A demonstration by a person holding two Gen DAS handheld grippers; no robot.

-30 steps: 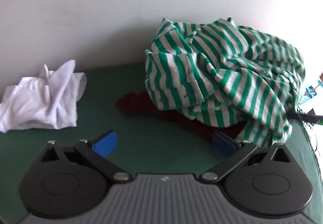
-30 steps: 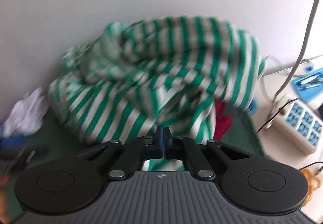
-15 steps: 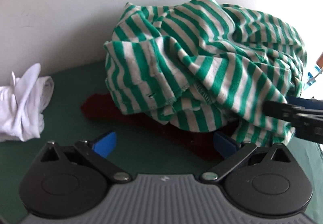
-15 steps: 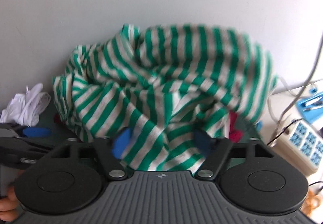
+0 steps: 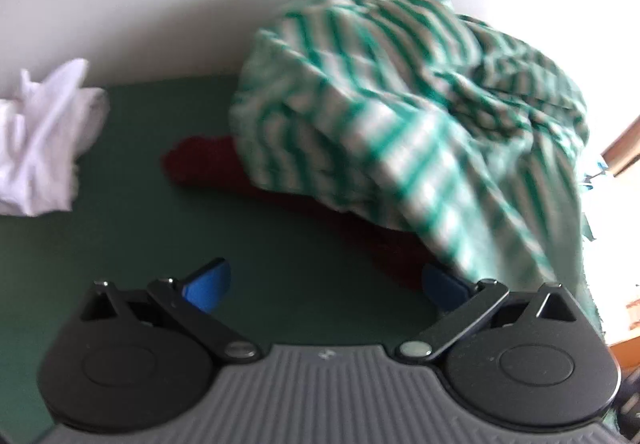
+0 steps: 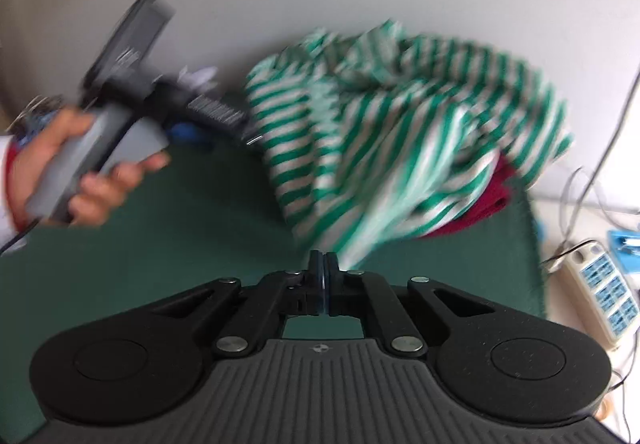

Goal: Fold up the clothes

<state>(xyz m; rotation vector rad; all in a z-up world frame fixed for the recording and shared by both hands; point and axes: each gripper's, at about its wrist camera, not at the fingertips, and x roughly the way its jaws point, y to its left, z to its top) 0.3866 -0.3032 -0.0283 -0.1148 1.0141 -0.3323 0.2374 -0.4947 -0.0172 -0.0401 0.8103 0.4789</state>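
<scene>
So, the green-and-white striped shirt [image 6: 404, 132] is seen bunched in a heap at about 1 o'clock in the right wrist view, piled on a dark red garment [image 6: 480, 204] on the green mat [image 6: 180, 224]. A stretched corner of it is pinched in the right gripper [image 6: 325, 272], whose blue pads are pressed together on the cloth. The left gripper [image 5: 324, 284] is held with its blue pads wide apart and nothing between them; the right-hand pad [image 5: 442, 286] is partly tucked under the shirt's hanging edge. A crumpled white garment [image 5: 44, 136] is seen at 10 o'clock in the left view. A power strip [image 6: 600, 284] is parked off the mat at 3 o'clock. Everything's pretty motion-blurred.
</scene>
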